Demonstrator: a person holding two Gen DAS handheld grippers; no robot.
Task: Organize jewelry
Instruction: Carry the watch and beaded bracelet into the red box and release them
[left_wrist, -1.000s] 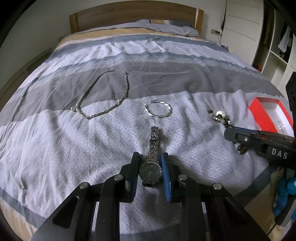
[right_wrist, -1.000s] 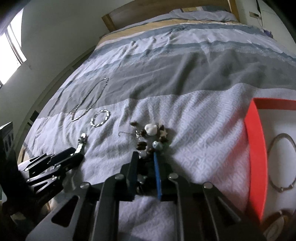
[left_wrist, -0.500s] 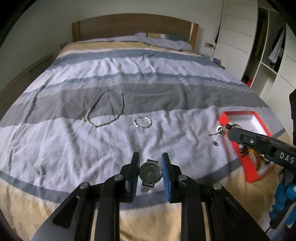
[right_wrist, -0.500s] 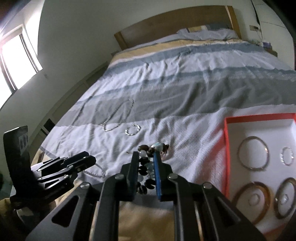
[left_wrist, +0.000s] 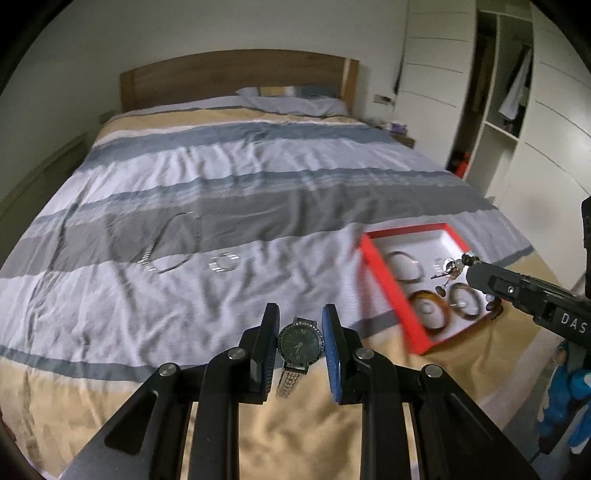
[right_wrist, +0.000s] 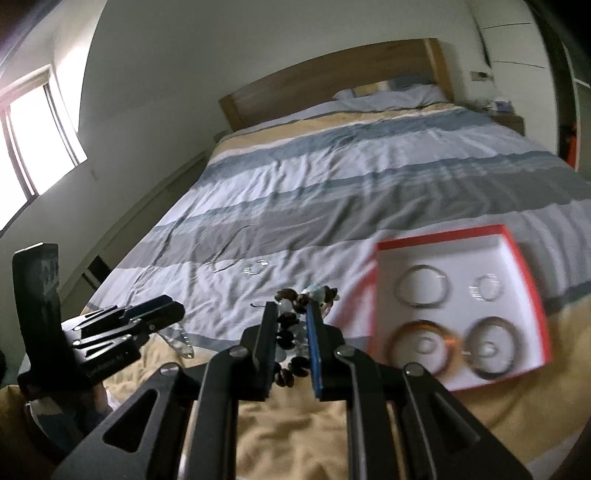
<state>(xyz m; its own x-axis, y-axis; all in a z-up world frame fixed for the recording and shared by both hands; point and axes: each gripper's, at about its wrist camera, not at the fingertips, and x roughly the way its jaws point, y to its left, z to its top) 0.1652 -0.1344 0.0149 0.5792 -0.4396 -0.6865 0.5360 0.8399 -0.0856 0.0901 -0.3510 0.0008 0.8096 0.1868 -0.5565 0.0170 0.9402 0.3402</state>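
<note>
Watch: we see it pinched by its dark round face between the left gripper pads, metal strap hanging, raised above the bed's near end, left of the red box.
Beaded bracelet: the right gripper is clamped narrowly on it, brown and pale beads dangling, just left of the red box.
Red box: white inside, holding several bangles and rings.
Necklace: flat on the bedspread, well left of the red box.
Small bangle: beside the necklace, on the side nearer the red box.
</note>
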